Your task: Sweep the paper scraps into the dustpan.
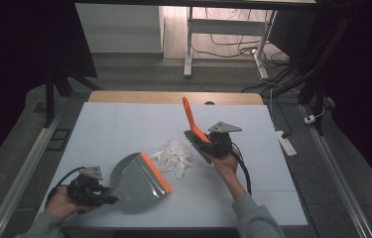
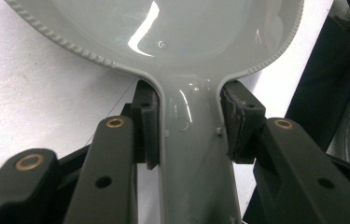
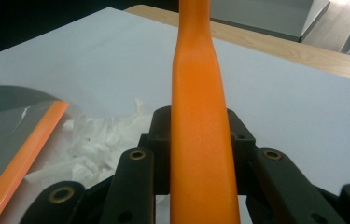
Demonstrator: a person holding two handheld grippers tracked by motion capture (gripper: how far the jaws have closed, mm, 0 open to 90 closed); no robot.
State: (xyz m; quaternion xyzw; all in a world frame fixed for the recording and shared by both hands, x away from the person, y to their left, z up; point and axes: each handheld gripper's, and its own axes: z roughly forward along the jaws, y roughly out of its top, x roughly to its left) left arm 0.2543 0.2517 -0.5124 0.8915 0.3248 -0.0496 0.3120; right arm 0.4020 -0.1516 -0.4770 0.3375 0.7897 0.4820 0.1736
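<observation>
A grey dustpan (image 1: 136,178) with an orange lip lies at the table's front left, its mouth facing a pile of white paper scraps (image 1: 173,157). My left gripper (image 1: 105,197) is shut on the dustpan's handle (image 2: 193,158), with the pads pressing both of its sides. My right gripper (image 1: 208,142) is shut on the orange handle (image 3: 200,135) of a brush (image 1: 193,124), just right of the scraps. The handle rises up and away from the gripper, and the dark brush head (image 1: 197,145) sits low beside the pile. The right gripper view also takes in the dustpan (image 3: 4,126) and the scraps (image 3: 98,140).
A white sheet (image 1: 124,124) covers the table, with a strip of wood (image 1: 173,97) showing along the far edge. Beyond it stand desk legs (image 1: 188,44) and floor cables. A power strip (image 1: 286,144) lies on the floor at the right.
</observation>
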